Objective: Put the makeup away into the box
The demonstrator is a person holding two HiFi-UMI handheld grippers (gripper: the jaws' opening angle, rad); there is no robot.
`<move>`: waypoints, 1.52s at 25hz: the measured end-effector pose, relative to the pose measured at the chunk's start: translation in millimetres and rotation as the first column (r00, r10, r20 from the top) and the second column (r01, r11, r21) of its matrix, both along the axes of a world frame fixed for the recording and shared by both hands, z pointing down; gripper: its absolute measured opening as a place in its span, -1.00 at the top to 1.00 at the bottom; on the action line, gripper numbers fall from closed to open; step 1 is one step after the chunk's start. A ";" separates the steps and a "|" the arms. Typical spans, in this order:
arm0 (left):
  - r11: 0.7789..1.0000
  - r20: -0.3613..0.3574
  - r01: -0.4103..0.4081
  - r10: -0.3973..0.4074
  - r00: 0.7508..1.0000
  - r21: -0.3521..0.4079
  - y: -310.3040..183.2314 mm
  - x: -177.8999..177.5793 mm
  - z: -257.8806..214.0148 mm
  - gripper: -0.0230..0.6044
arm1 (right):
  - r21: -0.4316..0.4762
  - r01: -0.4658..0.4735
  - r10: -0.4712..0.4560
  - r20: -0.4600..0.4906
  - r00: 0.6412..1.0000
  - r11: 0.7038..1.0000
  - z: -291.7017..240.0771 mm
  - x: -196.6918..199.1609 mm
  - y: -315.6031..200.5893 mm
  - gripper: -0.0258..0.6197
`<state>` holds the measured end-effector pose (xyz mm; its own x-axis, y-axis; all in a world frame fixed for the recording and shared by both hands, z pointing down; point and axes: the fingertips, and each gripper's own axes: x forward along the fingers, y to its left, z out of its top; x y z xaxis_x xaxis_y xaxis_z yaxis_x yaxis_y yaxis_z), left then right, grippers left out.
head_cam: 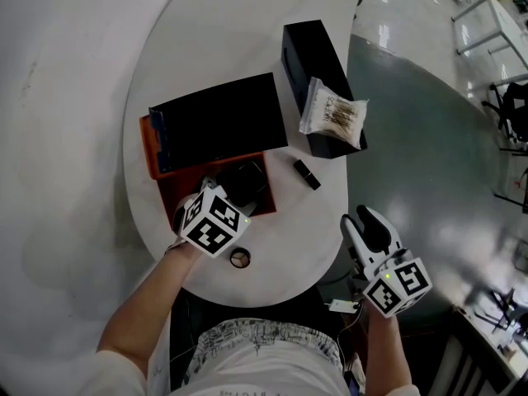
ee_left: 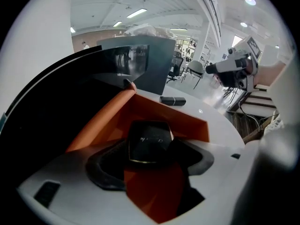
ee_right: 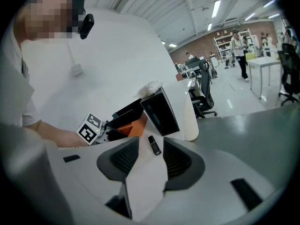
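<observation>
An orange box [head_cam: 149,150] with a raised black lid [head_cam: 219,122] stands on the white round table [head_cam: 206,48]. My left gripper [head_cam: 224,190] reaches down into it, shut on a black compact [head_cam: 244,181]. In the left gripper view the compact [ee_left: 149,142] sits between the pads [ee_left: 105,170] over the orange floor [ee_left: 154,186]. A black lipstick [head_cam: 307,174] lies on the table right of the box, and shows far ahead between the right jaws [ee_right: 154,145]. My right gripper [head_cam: 365,219] hangs open and empty off the table's right edge [ee_right: 150,157].
A tall black case [head_cam: 307,60] with a clear bag of cotton swabs [head_cam: 334,114] on it stands at the back right. A small round item [head_cam: 240,259] lies near the table's front edge. Grey floor and office chairs [ee_right: 206,95] lie beyond.
</observation>
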<state>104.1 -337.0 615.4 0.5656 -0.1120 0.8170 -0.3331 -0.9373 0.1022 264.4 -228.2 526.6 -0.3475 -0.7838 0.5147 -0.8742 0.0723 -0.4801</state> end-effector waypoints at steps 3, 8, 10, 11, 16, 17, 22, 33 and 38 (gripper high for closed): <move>1.000 0.020 -0.013 0.013 1.000 0.007 0.4 0.9 2.2 -0.14 | -0.001 0.000 0.000 0.003 1.000 1.000 1.0 0.8 1.6 0.38; 1.000 0.015 -0.022 0.022 1.000 0.007 1.9 2.2 1.5 -0.14 | -0.002 0.005 -0.005 0.002 1.000 1.000 0.2 0.7 2.8 0.38; 1.000 0.014 -0.023 0.023 1.000 0.010 1.9 3.0 1.0 -0.14 | -0.001 0.007 -0.007 -0.001 1.000 1.000 -0.6 0.6 2.7 0.38; 1.000 0.014 -0.023 0.023 1.000 0.014 1.7 3.5 0.4 -0.14 | 0.000 0.008 -0.008 -0.002 1.000 1.000 -1.0 0.3 2.7 0.38; 0.998 0.010 -0.023 0.022 1.000 0.050 1.4 2.8 -4.1 -0.14 | 0.007 0.016 -0.016 -0.003 1.000 1.000 -3.0 -4.0 3.9 0.38; 0.998 0.009 -0.023 0.022 1.000 0.054 1.5 2.2 -5.4 -0.14 | 0.008 0.017 -0.017 -0.003 1.000 1.000 -3.4 -4.7 4.3 0.38; 0.997 -0.008 -0.023 0.023 1.000 0.075 4.7 -0.5 -16.8 -0.14 | 0.015 0.019 -0.019 -0.003 1.000 1.000 -6.0 -7.9 6.3 0.38; 0.986 -0.088 0.026 -0.012 0.996 0.162 20.2 -13.6 -68.4 -0.14 | 0.076 0.032 -0.030 -0.026 0.999 0.997 -31.8 -16.1 15.4 0.38; 0.980 -0.136 0.069 -0.043 0.990 0.187 32.2 -19.8 -91.0 -0.14 | 0.101 0.042 -0.038 -0.039 0.999 0.994 -43.1 -20.1 22.1 0.38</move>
